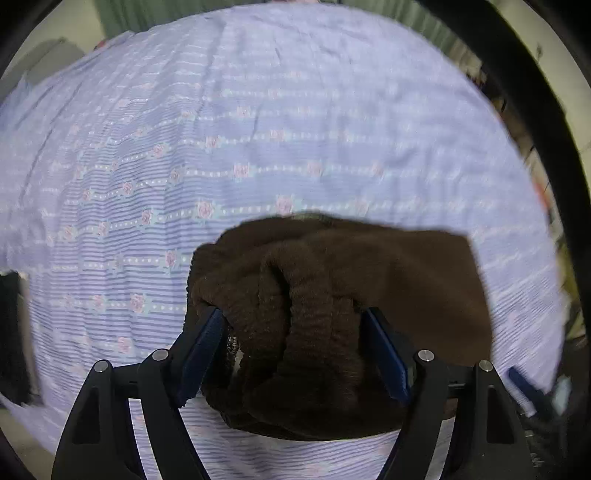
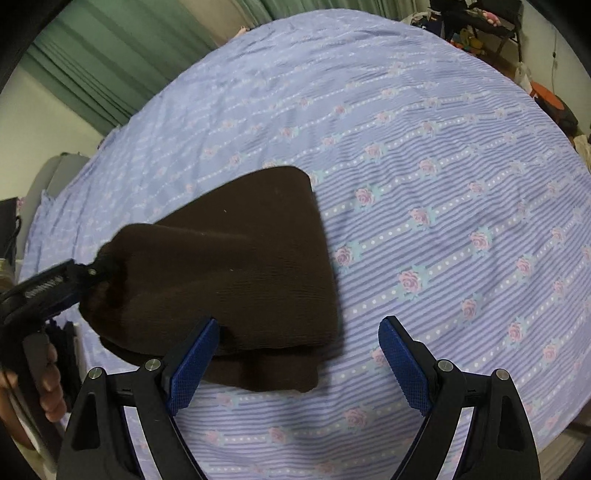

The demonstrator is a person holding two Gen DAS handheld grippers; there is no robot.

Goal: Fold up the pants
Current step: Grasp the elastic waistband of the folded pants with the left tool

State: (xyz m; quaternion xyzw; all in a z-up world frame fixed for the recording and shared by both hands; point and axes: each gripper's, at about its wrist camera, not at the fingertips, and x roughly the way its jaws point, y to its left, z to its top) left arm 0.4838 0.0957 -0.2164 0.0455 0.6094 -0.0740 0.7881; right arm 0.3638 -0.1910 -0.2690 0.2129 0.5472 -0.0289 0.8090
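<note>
The dark brown pants are folded into a thick bundle on the purple striped bedsheet. My left gripper is shut on the bunched waistband end of the pants and lifts that end off the bed. It also shows in the right wrist view, at the left, clamped on the bundle's left corner. My right gripper is open and empty. Its left pad sits over the near edge of the pants, and its right pad is over bare sheet.
The bed fills both views, with floral stripes across the sheet. Green curtains hang behind the bed. Cluttered furniture stands past the bed's far right corner. A dark object lies at the bed's left edge.
</note>
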